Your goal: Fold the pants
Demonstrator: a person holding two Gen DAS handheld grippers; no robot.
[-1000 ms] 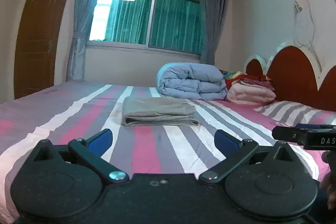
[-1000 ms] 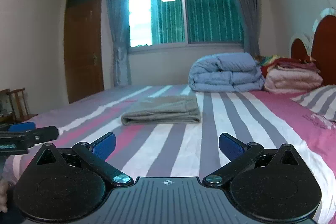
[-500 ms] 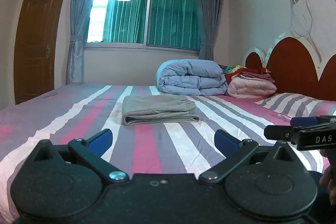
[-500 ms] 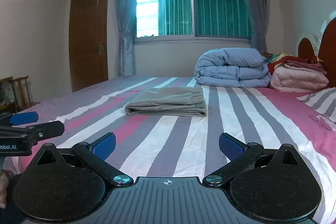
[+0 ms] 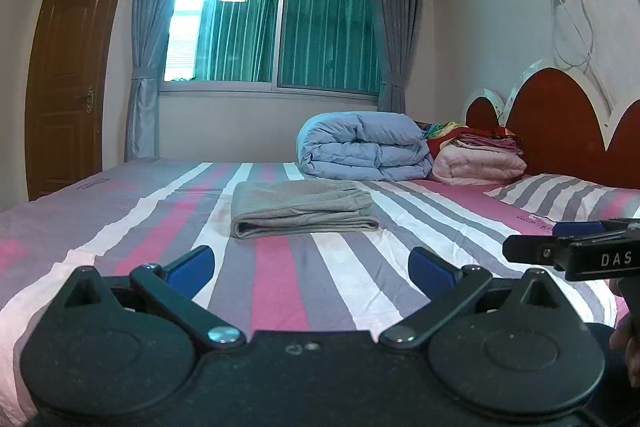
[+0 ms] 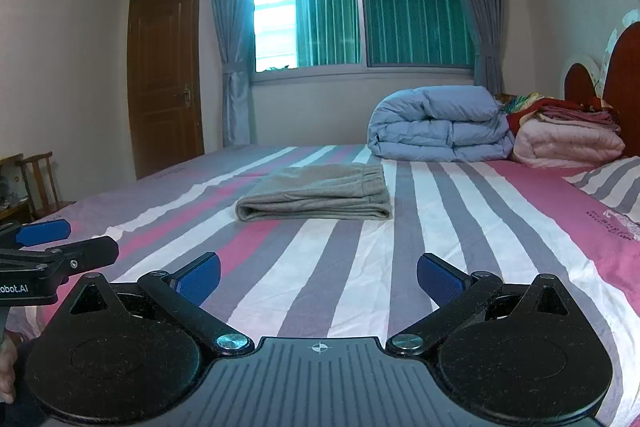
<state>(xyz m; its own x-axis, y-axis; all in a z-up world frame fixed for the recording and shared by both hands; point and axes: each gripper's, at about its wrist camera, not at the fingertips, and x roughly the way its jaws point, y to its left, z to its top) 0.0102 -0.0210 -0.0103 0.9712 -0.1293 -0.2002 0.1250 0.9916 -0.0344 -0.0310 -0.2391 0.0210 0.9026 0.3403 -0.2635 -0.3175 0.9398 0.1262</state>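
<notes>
Grey pants (image 5: 300, 207) lie folded on the striped bed (image 5: 280, 287). Left tongs (image 5: 310, 263) and right tongs (image 6: 318, 273) both apart, empty, near side of pants, not touching them.

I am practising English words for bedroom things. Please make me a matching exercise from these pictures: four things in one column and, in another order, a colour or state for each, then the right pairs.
Things:
1. pants
2. quilt
3. door
4. left gripper

Colour or state:
A. brown, shut
B. light blue, folded thick, near the headboard
C. open, holding nothing
D. grey, folded flat on the striped bed

Pairs: 1-D, 2-B, 3-A, 4-C
</notes>
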